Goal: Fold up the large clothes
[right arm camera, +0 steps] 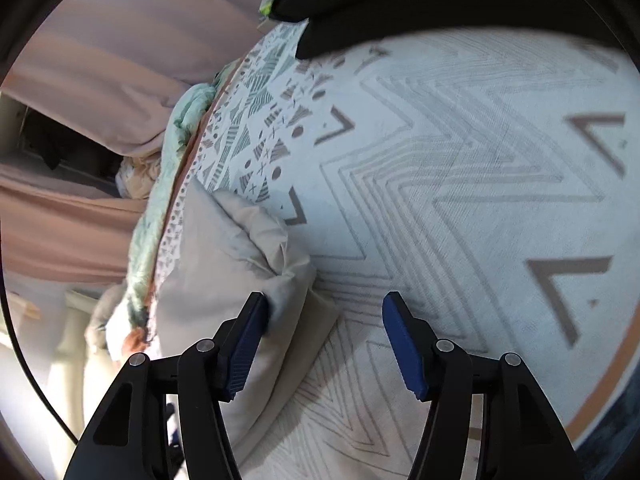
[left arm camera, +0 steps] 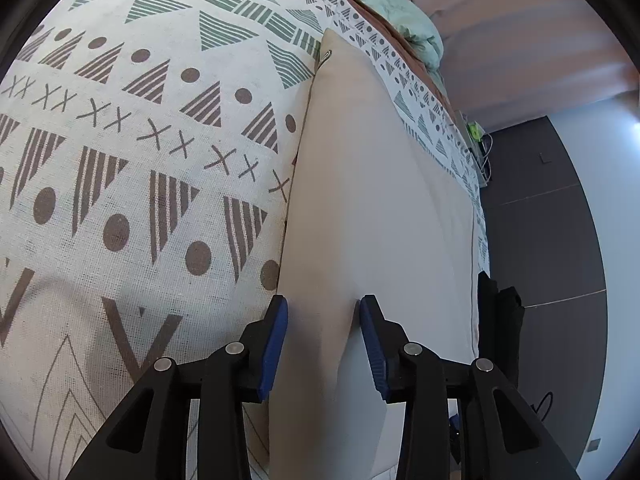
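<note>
Patterned bedspread (left arm camera: 140, 168), white with grey-brown triangles, dots and crosses, is covering the whole work surface.

Garment (left arm camera: 380, 208): beige, smooth, lying as a long folded strip on the bedspread, running from near to far along the bed's right edge in the left wrist view. A small metal fitting is showing at its far corner. In the right wrist view the same cloth (right arm camera: 240, 248) is sitting bunched and creased at the left, close to the bed's edge.

Left gripper (left arm camera: 324, 312): jaws standing partly apart, a raised fold of the garment lying between the blue pads (left arm camera: 276, 344); whether they are pressing on it cannot be told.

Right gripper (right arm camera: 324, 308): jaws standing wide apart, not gripping. The left pad (right arm camera: 248, 336) is lying against the bunched cloth, the right one hanging over bare bedspread.

Quilt (left arm camera: 416, 20): mint green, crumpled, lying beyond the bedspread's far edge.

Curtain (left arm camera: 520, 32): pinkish, hanging behind the bed.

Floor (left arm camera: 552, 240): dark grey, showing to the right of the bed.

Dark object (left arm camera: 500, 320): hanging at the bed's near right edge, kind unclear.
</note>
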Demonstrator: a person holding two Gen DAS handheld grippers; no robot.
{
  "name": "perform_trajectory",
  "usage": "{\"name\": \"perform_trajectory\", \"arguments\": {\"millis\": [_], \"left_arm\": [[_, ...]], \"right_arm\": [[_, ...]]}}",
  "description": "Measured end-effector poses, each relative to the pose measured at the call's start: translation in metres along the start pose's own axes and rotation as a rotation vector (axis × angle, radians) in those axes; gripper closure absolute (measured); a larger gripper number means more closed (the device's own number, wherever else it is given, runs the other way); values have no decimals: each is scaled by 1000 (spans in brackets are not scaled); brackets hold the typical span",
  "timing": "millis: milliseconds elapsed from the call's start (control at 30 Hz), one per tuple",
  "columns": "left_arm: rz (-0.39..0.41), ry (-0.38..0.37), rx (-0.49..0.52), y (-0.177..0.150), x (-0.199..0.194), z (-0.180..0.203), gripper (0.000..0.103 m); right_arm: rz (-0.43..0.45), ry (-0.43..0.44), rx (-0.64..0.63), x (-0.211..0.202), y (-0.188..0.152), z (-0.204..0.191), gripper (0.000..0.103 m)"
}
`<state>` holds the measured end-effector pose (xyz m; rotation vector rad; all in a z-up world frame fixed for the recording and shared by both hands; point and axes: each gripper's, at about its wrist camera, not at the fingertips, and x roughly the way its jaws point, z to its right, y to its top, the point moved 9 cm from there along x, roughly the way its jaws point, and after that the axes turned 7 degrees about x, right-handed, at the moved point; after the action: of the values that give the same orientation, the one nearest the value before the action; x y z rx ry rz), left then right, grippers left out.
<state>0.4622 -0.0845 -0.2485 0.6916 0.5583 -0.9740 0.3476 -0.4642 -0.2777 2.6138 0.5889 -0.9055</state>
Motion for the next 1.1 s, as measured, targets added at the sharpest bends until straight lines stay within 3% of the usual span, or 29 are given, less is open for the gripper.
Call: {"name": "perform_trajectory", "arguments": {"millis": [167, 300, 333, 467, 567, 667, 800, 1100], "left_arm": [[-20, 6, -8, -4, 1, -1, 61], [-59, 6, -17, -18, 0, 1, 58], [-59, 15, -7, -21, -2, 2, 58], [-40, 33, 7, -35, -5, 7, 58], [-3, 65, 30, -42, -7, 11, 69], [20, 79, 37, -46, -11, 11, 76], [22, 43, 9, -52, -20, 8, 83], [40, 17, 26, -82, -46, 9, 89]], "right_arm": [[-120, 89, 18, 27, -14, -9, 42], [-140, 111, 17, 37, -16, -14, 42], [-140, 114, 17, 38, -16, -15, 45], [-145, 137, 45, 41, -19, -13, 72], [-150, 174, 59, 39, -20, -14, 82], [-134, 190, 23, 31, -22, -22, 85], [-134, 219, 2, 21, -25, -32, 86], [-139, 203, -24, 1, -36, -30, 86]]}}
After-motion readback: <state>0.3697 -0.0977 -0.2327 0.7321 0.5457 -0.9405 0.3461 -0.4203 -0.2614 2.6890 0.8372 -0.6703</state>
